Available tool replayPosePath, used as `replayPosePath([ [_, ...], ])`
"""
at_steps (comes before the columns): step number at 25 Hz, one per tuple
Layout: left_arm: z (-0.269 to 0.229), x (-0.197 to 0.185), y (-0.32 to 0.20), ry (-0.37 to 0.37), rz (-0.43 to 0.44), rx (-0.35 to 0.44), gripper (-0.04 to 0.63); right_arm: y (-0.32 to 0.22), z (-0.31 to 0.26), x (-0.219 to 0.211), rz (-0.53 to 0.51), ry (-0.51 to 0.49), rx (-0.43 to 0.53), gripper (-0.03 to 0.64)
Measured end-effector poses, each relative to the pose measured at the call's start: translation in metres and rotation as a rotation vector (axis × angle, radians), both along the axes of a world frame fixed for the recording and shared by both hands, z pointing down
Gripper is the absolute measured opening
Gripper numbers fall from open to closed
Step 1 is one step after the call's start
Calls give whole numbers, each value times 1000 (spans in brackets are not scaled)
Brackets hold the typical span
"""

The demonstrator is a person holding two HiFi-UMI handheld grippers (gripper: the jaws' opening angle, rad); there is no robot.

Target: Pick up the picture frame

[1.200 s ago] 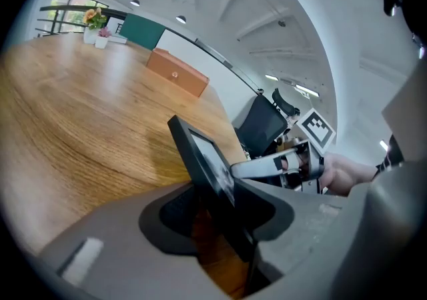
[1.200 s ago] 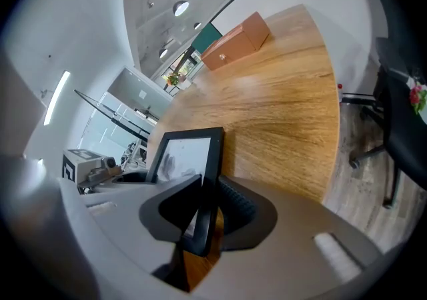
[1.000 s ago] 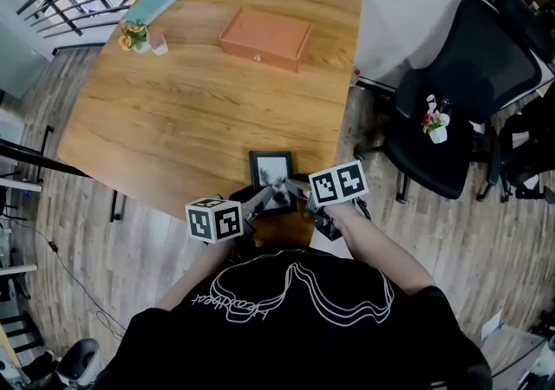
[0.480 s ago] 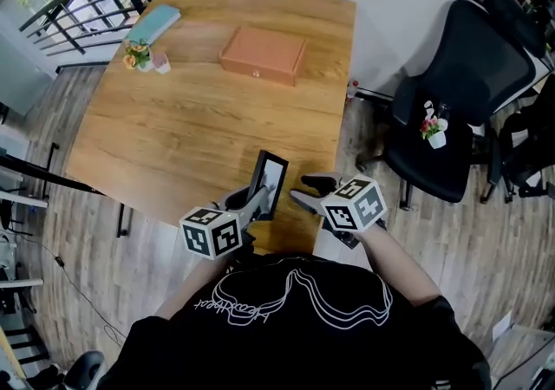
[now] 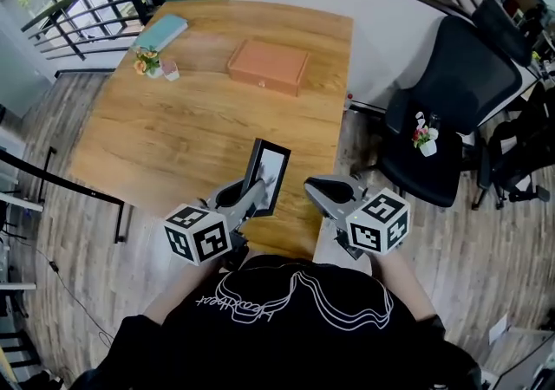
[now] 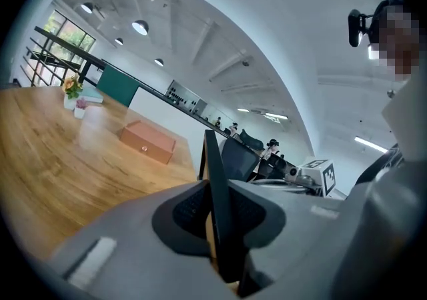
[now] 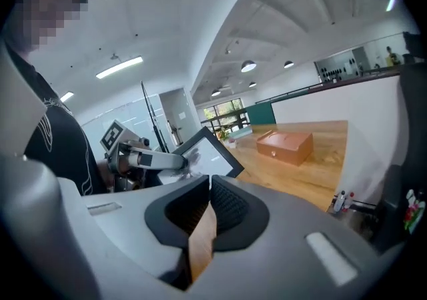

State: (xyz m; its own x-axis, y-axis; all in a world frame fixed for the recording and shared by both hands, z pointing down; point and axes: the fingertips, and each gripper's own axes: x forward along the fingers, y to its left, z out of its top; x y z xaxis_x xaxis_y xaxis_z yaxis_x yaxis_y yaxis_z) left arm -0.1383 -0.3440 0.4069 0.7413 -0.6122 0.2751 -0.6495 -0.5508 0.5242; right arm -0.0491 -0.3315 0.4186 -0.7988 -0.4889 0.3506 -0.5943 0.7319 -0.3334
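While clenched edge-on in left fingers (image 6: 185,211), picture frame (image 5: 270,173); right fingers (image 7: 232,207) just closed, empty.

Only an unreadable script (image 5: 253,308) on the shirt (image 5: 381,341).

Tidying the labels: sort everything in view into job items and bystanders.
Job: picture frame, clamped in the left hand-held gripper.
Lying about: brown box, flower pot and teal book on the table; office chair holding a second flower pot.
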Motion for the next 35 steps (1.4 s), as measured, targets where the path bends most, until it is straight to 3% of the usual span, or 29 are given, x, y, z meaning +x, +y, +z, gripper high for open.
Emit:
replayPosePath([
  [11, -80, -16, 34, 79, 63, 127, 63, 33, -80, 8, 177, -145, 111, 25],
  [19, -94, -20, 44, 118, 75, 151, 63, 47, -95, 6, 178, -178, 143, 25],
  [25, -89, -22, 48, 124, 76, 136, 63, 47, -75, 5, 207, -203, 80, 25],
  [35, -90, -33, 44, 127, 50, 139, 63, 43, -78, -10, 174, -214, 79, 25],
])
